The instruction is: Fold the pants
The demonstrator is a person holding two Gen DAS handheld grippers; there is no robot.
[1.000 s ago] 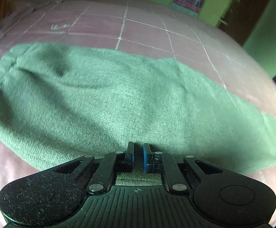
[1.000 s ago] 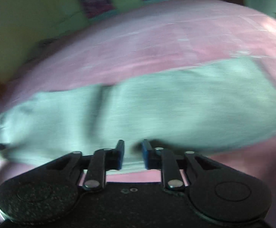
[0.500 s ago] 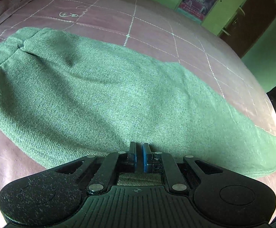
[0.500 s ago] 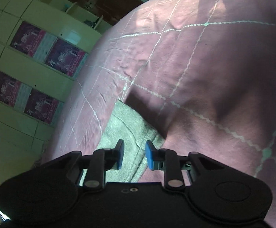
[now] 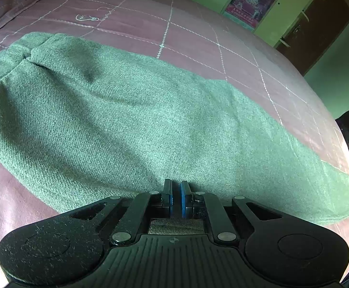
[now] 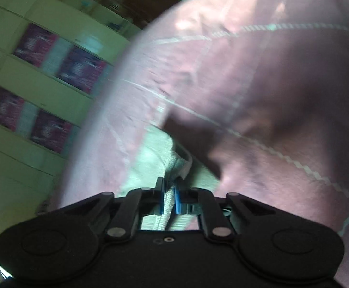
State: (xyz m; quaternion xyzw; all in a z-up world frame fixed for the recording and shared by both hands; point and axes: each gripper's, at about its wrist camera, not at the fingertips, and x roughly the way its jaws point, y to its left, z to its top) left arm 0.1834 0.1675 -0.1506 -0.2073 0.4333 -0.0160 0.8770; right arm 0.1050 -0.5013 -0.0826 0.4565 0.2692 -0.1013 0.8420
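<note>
A long green knitted pair of pants (image 5: pixel 136 120) stretches from the frame's left edge to the lower right across a pink quilted bedspread (image 5: pixel 193 40). At bottom centre, the black left gripper (image 5: pixel 176 196), jaws closed, rests over the fabric's near edge.

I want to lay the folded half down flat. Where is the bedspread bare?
Bare pink bedspread runs beyond the green pants' far edge, up to the cupboards, and beside the near-left edge. The pants cover the middle, so it is crowded there.
</note>
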